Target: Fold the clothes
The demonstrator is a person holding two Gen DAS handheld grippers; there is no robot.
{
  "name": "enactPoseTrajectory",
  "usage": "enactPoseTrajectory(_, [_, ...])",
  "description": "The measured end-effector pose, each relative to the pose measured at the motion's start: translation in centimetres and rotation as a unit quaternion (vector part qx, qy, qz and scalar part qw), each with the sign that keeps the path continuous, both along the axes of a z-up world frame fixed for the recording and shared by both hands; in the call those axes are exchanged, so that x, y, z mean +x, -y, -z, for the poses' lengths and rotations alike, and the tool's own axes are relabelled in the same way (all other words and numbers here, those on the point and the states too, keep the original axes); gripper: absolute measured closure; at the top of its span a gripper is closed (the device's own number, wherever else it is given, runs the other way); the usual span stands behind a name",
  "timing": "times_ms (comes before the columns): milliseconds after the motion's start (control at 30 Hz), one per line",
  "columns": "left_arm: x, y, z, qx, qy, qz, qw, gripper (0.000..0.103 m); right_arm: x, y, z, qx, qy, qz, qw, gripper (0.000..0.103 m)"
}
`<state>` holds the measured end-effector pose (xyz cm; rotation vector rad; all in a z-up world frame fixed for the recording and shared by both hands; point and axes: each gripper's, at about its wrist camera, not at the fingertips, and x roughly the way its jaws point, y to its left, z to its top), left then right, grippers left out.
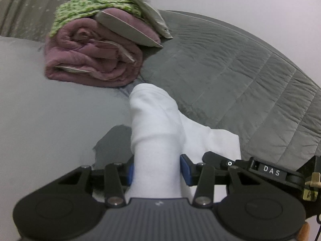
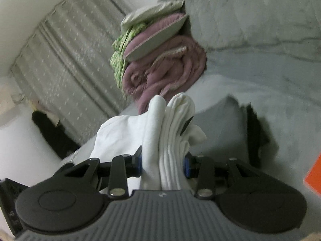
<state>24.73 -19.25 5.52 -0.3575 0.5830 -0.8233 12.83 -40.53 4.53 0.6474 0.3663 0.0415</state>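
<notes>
The left gripper (image 1: 156, 172) was clamped on a thick fold of a white garment (image 1: 154, 124), its blue pads (image 1: 185, 170) pressed against both sides of the cloth. The fold rose forward between the jaws, and a flatter part of the same cloth trailed to the right toward the other gripper's black body (image 1: 268, 170), which sat close alongside.

The right gripper (image 2: 163, 164) was likewise closed on bunched white fabric (image 2: 172, 124), ribbed on one side, with a loose flap hanging to the left.

Ahead lay a rolled mauve blanket (image 1: 94, 60) topped with a green patterned cloth (image 1: 88, 6) and a pale cushion (image 1: 152, 16), close to the garment's tip in the left view. A grey quilted cover (image 1: 240, 76) spread to the right, its edge curving against the wall. To the left the smooth grey bed surface (image 1: 50, 120) lay open. A curtain (image 2: 66, 60) hung behind the pile, and an orange corner (image 2: 314, 172) showed at the right edge.
</notes>
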Motion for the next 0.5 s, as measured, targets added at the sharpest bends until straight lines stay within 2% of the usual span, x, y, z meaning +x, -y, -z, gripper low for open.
enactPoseTrajectory(233, [5.9, 3.8, 1.5, 0.005, 0.004, 0.027, 0.9996, 0.058, 2.7, 2.5, 2.4, 0.002, 0.017, 0.038, 0.999, 0.063])
enactPoseTrajectory(433, [9.3, 5.7, 4.6, -0.003, 0.000, 0.043, 0.9991, 0.057, 4.3, 3.6, 4.6, -0.007, 0.020, 0.061, 0.998, 0.063])
enactPoseTrajectory(500, [9.7, 6.2, 6.2, -0.002, -0.006, 0.037, 0.9993, 0.052, 4.8, 3.8, 5.6, -0.013, 0.015, 0.070, 0.997, 0.062])
